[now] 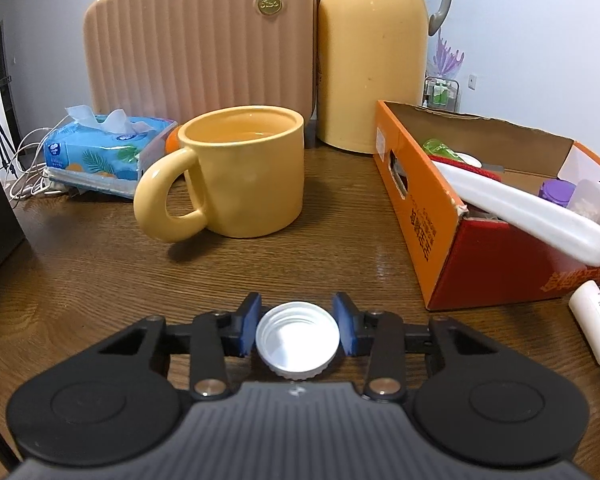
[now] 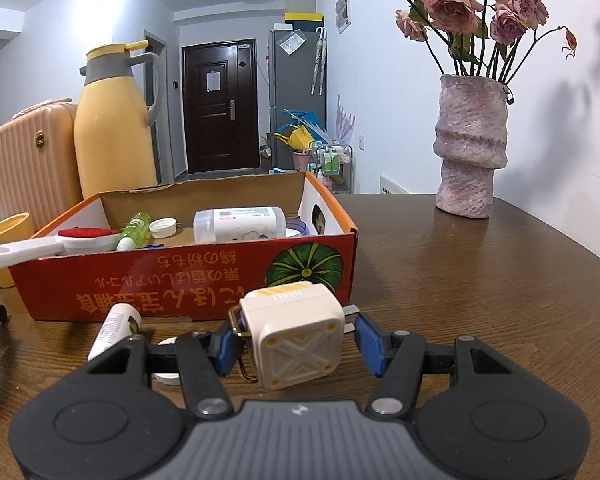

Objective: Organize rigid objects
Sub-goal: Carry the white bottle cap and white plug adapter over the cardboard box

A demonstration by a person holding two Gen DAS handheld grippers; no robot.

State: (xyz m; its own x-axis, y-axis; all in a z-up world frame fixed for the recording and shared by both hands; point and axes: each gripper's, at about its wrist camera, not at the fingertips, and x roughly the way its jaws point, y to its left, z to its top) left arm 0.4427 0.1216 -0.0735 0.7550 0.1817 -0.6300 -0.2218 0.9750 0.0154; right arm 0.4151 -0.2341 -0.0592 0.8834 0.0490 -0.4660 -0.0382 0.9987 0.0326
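The left gripper [image 1: 298, 330] clamps a white cap [image 1: 298, 338] low on the table [image 1: 100, 280], open side up, ready to lift toward the box [image 1: 424, 220] at two o'clock. The right gripper [image 2: 298, 344] holds a charger [image 2: 294, 334] clear of the table; its box lies at eleven o'clock.

The right gripper [image 2: 298, 340] clamps a cream cube-shaped charger [image 2: 296, 336] between its blue pads just above the brown bench [image 2: 480, 288]. Ahead sits an open orange cardboard box [image 2: 188, 276] holding bottles and a white cap [image 2: 163, 227]. A white tube [image 2: 114, 330] lies beside the box, near the left finger.
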